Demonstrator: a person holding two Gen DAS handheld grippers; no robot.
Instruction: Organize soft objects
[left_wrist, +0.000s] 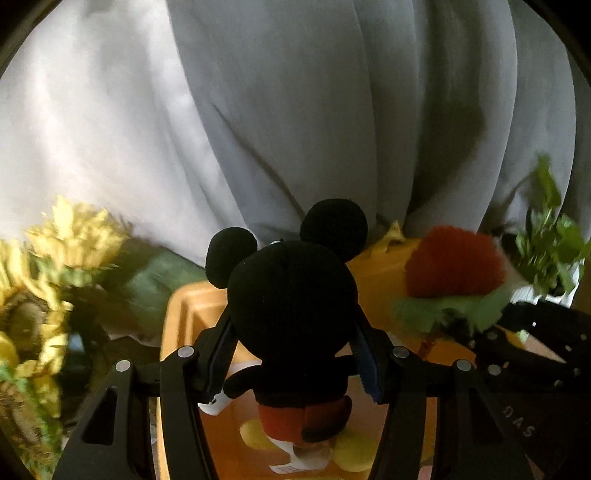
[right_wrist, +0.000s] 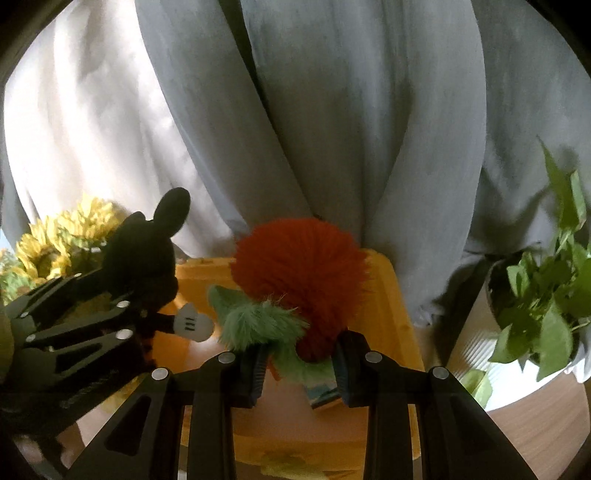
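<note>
above the yellow plastic bin (left_wrist: 192, 306), side by side, two black linkage grippers, each angled forward toward grey pleated curtains (left_wrist: 332, 110).

left gripper (left_wrist: 291, 354): clamped on the mickey mouse plush (left_wrist: 291, 306), fingers (left_wrist: 221, 343) pressing both sides of the round black head just under the ears. seen from behind: matte black felt-like head, two disc ears, thin black arms, red shorts, yellow shoes, white glove (right_wrist: 194, 323) with three dark lines, a white tag hanging below. held upright, over the bin's near part.

right gripper (right_wrist: 299, 365): closed on the strawberry plush (right_wrist: 303, 277) at its lower end, ribbed dark pads (right_wrist: 341, 369) squeezing the base where the leafy collar sits. fluffy long-pile red body, rounded; shaggy pale green leaves (right_wrist: 255, 321) splayed to the left, almost touching mickey's glove. suspended over the bin's far half.

bin: smooth, glossy, rounded corners, raised rim, orange-toned interior in shadow.

left of the bin: sunflowers (right_wrist: 55, 243), yellow petals, blurred. right: potted green plant (right_wrist: 543, 295) with pointed leaves on a wooden table (right_wrist: 535, 435).
</note>
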